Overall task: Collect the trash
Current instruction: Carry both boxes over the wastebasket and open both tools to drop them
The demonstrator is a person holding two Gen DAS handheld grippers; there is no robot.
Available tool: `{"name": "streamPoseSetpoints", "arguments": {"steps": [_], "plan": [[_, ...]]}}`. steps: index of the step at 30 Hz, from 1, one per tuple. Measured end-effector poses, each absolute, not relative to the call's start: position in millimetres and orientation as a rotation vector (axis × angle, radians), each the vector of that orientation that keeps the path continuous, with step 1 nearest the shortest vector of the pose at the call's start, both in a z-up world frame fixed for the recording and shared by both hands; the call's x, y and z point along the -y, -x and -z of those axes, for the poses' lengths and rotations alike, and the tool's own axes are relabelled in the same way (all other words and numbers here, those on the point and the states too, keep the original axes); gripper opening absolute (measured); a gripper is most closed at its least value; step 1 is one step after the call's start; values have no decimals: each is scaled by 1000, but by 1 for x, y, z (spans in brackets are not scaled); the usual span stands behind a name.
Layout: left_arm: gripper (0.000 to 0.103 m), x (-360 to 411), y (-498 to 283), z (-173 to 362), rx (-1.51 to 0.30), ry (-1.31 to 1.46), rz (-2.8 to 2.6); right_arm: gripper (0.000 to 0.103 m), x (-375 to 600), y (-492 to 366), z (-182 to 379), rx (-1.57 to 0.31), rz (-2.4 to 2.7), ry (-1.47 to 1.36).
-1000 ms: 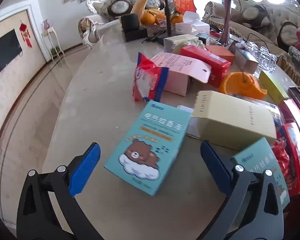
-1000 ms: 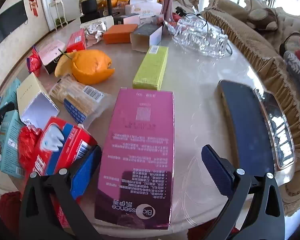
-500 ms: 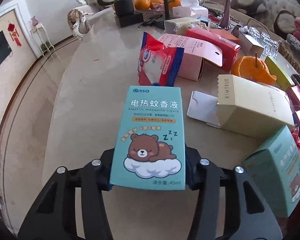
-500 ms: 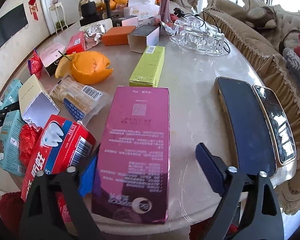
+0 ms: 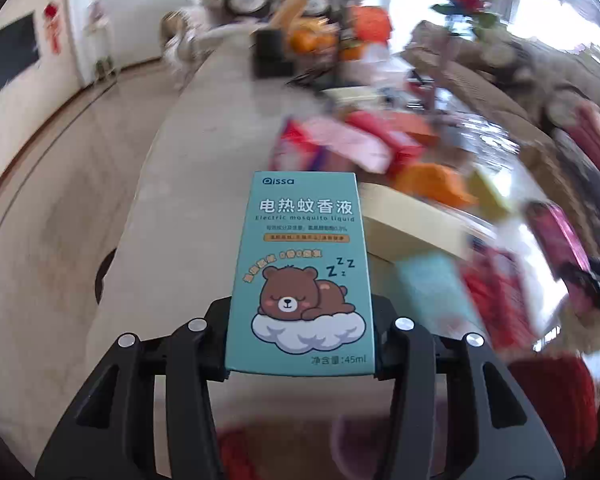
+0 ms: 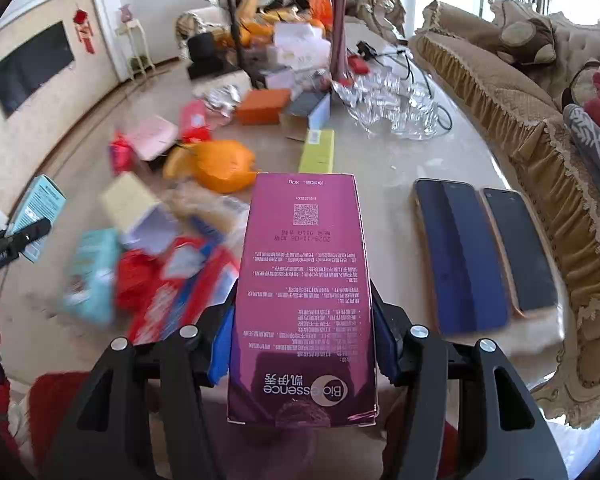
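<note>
My left tongs [image 5: 300, 344] gripped the teal box [image 5: 300, 264]; my right tongs [image 6: 304, 344] were closing on the purple box [image 6: 304, 288]. Two phones [image 6: 460, 256] lay at three o'clock on the counter [image 6: 380, 160], wrappers [image 6: 172, 276] crowding nine o'clock.

Left gripper [image 5: 300, 344], low centre of frame, clamps a box; right gripper [image 6: 302, 340], low centre, jaws closing on another.

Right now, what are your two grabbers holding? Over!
Left gripper clamped on teal cardboard box with sleeping bear. Right gripper closing on shiny magenta carton, pads on both sides. More litter on marble table. Nothing blocking.
</note>
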State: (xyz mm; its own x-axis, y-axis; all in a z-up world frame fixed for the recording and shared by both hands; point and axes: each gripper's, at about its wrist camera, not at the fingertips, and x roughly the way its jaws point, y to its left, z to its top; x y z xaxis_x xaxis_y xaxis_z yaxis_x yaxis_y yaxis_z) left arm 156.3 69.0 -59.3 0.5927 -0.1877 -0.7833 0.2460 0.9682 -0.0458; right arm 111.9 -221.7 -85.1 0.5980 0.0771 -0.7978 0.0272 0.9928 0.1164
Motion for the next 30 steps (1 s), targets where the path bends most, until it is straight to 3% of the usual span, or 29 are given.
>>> {"name": "streamPoseSetpoints", "arguments": {"steps": [6, 13, 18, 20, 22, 24, 30], "plan": [[48, -22, -55, 75, -1050, -31, 428, 54, 206, -28, 95, -1082, -218, -292], [48, 38, -33, 220, -1415, -22, 458, 54, 182, -40, 216, -1425, -231, -364], [49, 54, -45, 300, -1617, -76, 411, 54, 166, -65, 276, -1537, -176, -246], [54, 55, -47, 307, -1627, -71, 408, 54, 158, -66, 289, -1549, -175, -214], [68, 51, -50, 309, -1626, -15, 420, 55, 152, -72, 297, -1542, -173, -191], [69, 44, -49, 308, -1614, -4, 409, 64, 151, -67, 302, -1542, -174, -176], [69, 25, -49, 301, -1614, 49, 351, 69, 159, -62, 288, -1503, -147, -197]]}}
